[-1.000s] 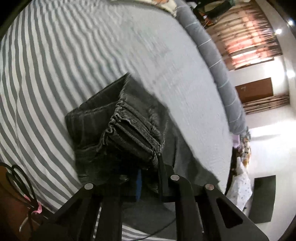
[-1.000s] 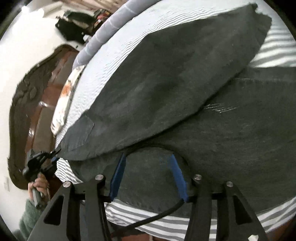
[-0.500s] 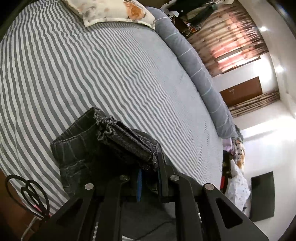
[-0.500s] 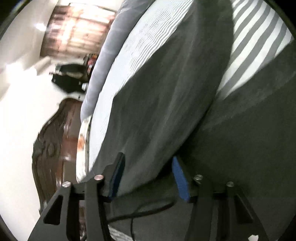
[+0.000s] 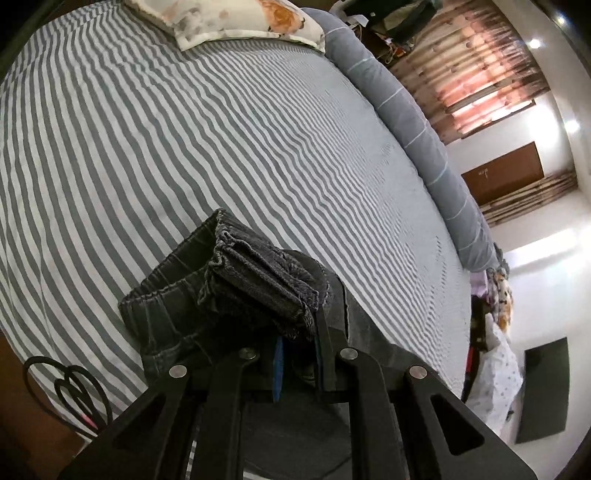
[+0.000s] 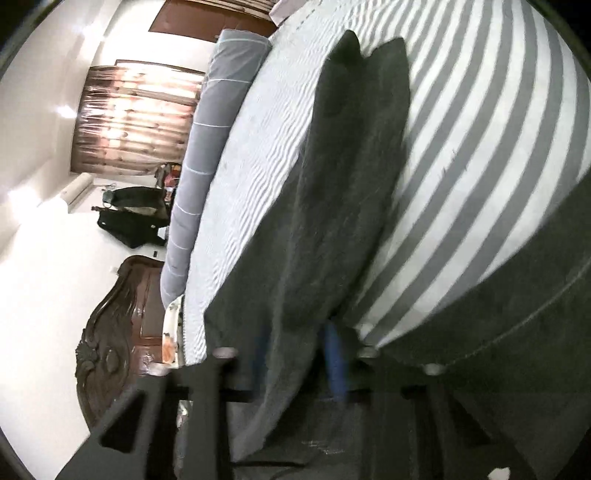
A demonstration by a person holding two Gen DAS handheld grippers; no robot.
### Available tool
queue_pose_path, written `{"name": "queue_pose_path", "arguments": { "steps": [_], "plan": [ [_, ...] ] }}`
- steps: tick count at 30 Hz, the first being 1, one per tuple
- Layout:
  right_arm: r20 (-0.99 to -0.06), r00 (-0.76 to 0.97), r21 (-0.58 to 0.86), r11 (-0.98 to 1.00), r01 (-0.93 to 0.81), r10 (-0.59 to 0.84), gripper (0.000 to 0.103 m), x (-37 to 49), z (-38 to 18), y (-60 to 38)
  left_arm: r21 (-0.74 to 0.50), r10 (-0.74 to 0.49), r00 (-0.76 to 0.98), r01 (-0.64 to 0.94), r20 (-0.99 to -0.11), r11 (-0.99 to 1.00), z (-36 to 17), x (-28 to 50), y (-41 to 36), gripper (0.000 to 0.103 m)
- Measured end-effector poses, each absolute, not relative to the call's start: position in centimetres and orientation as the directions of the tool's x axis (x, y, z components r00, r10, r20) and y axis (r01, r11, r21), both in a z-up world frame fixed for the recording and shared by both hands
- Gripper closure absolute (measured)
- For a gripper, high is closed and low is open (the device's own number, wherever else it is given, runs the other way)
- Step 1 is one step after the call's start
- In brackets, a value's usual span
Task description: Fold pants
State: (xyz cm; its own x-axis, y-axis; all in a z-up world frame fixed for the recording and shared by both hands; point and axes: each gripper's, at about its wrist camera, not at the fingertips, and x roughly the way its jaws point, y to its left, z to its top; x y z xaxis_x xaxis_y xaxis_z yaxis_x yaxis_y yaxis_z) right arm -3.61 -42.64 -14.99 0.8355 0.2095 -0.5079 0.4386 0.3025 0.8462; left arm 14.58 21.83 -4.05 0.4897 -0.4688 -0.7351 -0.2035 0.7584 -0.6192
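Observation:
Dark grey denim pants (image 5: 207, 295) lie on a grey-and-white striped bed (image 5: 184, 147). In the left wrist view my left gripper (image 5: 299, 354) is shut on the bunched elastic waistband (image 5: 266, 288) and holds it just above the sheet. In the right wrist view my right gripper (image 6: 299, 350) is shut on a fold of the pant leg (image 6: 332, 184), which runs up and away from the fingers. More of the pants (image 6: 517, 350) spreads at the lower right.
A long grey bolster (image 5: 417, 122) lines the far side of the bed, with a floral pillow (image 5: 240, 18) at the head. A dark carved wooden headboard (image 6: 110, 332) stands at left. Black cables (image 5: 66, 387) hang off the bed edge. Curtains (image 6: 136, 118) cover a window.
My left gripper has lifted the waistband and tilted up, showing more bed. My right gripper closed from open onto the pant leg and rolled, lifting the fabric into a raised fold.

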Motion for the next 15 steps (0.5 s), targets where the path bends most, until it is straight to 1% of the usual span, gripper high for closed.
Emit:
{"name": "queue_pose_path", "arguments": {
  "steps": [1,3,4,7,11,15],
  "plan": [
    [-0.510,0.834,0.844,0.308,0.438,0.212,0.091,-3.6,-14.8,-42.9,-0.602,-0.458,0.486,-0.192,-0.745,0.775,-4.0,14.7,21.6,0.090],
    [-0.514,0.831,0.838,0.331,0.434,0.212,0.092,-3.4,-14.1,-43.1,-0.587,-0.448,0.483,-0.182,-0.752,0.789,-4.0,14.8,21.4,0.090],
    [-0.511,0.833,0.838,0.339,0.427,0.214,0.095,-3.3,-13.7,-43.1,-0.584,-0.446,0.480,-0.184,-0.756,0.791,-4.2,14.9,21.5,0.090],
    [-0.539,0.821,0.810,0.383,0.444,0.189,0.098,-3.1,-12.4,-42.8,-0.570,-0.437,0.469,-0.189,-0.768,0.799,-4.7,15.1,21.7,0.090],
    [-0.603,0.786,0.737,0.474,0.482,0.138,0.099,-3.4,-9.8,-42.4,-0.528,-0.417,0.455,-0.146,-0.787,0.837,-4.6,15.6,21.2,0.090],
    [-0.635,0.769,0.655,0.578,0.487,0.072,0.099,-4.7,-5.8,-41.3,-0.483,-0.406,0.447,-0.071,-0.797,0.873,-3.8,15.8,20.7,0.090]
  ]
}}
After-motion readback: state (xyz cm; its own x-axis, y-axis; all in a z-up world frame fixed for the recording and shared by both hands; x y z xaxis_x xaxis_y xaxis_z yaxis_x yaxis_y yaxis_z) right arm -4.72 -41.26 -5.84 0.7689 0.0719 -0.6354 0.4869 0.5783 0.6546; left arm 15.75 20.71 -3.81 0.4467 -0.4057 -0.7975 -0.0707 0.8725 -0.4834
